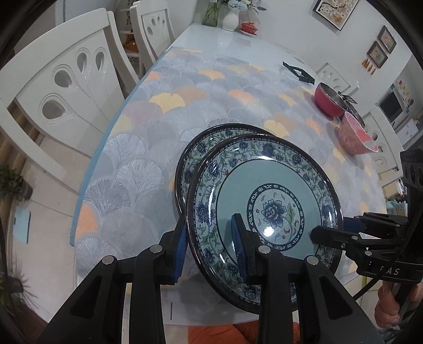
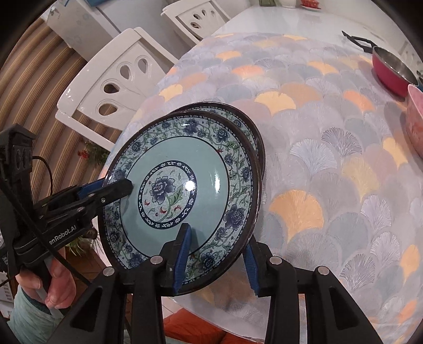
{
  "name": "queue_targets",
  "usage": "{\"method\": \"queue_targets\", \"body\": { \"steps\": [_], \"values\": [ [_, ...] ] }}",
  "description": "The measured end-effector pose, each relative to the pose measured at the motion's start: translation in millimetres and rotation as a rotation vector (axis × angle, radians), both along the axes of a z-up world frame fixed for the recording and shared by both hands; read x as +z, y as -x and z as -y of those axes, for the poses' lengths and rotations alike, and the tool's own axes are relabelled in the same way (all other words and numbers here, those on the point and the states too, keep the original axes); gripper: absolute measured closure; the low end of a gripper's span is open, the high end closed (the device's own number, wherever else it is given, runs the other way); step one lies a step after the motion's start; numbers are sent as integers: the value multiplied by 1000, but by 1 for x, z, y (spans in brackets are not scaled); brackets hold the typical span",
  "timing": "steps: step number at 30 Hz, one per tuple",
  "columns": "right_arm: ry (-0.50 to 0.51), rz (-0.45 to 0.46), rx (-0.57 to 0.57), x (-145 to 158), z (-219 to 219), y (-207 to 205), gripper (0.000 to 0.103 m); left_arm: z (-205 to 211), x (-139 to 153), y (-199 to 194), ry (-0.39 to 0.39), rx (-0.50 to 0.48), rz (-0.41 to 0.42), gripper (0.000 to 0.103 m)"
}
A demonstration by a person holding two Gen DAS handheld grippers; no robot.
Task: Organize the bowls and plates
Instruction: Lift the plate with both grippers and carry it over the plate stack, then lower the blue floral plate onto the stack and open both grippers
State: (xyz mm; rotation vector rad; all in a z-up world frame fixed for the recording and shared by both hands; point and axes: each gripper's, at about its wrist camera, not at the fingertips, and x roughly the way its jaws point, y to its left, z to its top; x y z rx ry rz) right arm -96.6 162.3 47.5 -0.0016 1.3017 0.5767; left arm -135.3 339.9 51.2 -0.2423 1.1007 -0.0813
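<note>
A blue floral plate (image 1: 264, 195) (image 2: 182, 169) is held tilted above the table by both grippers. My left gripper (image 1: 211, 247) is shut on its left rim. My right gripper (image 2: 215, 258) is shut on its opposite rim; it shows at the right of the left wrist view (image 1: 330, 230). The left gripper shows at the left of the right wrist view (image 2: 116, 189). A second matching plate (image 1: 211, 137) (image 2: 243, 119) lies on the table just beyond and partly under the held one. A red bowl (image 1: 330, 102) (image 2: 391, 71) and a pink bowl (image 1: 357, 137) (image 2: 415, 119) sit at the far right.
The table (image 1: 158, 137) (image 2: 330, 158) has a fan-patterned cloth. Black tongs (image 1: 298, 72) (image 2: 359, 42) lie beyond the red bowl. White chairs (image 1: 66, 87) (image 2: 116, 79) stand along the left side. A vase (image 1: 230, 18) and a red lidded pot (image 1: 249, 27) stand at the far end.
</note>
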Motion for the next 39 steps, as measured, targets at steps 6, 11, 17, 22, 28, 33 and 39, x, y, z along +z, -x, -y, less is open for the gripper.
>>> {"method": "queue_targets", "body": {
  "steps": [6,11,17,22,28,33,39],
  "values": [
    [30,-20,-5,-6,-6,-6,61,3,-4,-6,-20,-2,-6,75],
    [46,-29,-6,-9,-9,-12,59,-1,-7,-11,-10,12,-10,75],
    [44,-71,-24,-17,-10,-21,57,-4,-7,-17,-1,24,-9,75],
    [53,-69,-21,-16,-8,-23,57,-8,-7,-24,20,37,-9,75],
    [50,-72,-26,-15,-5,-28,57,-13,-7,-34,-4,61,-15,73],
    [37,-58,-53,-9,3,-38,57,-21,-8,-37,8,79,-22,73],
    [22,-81,-76,-11,10,-45,55,-16,-3,-43,-28,66,-18,73]
  ]
}}
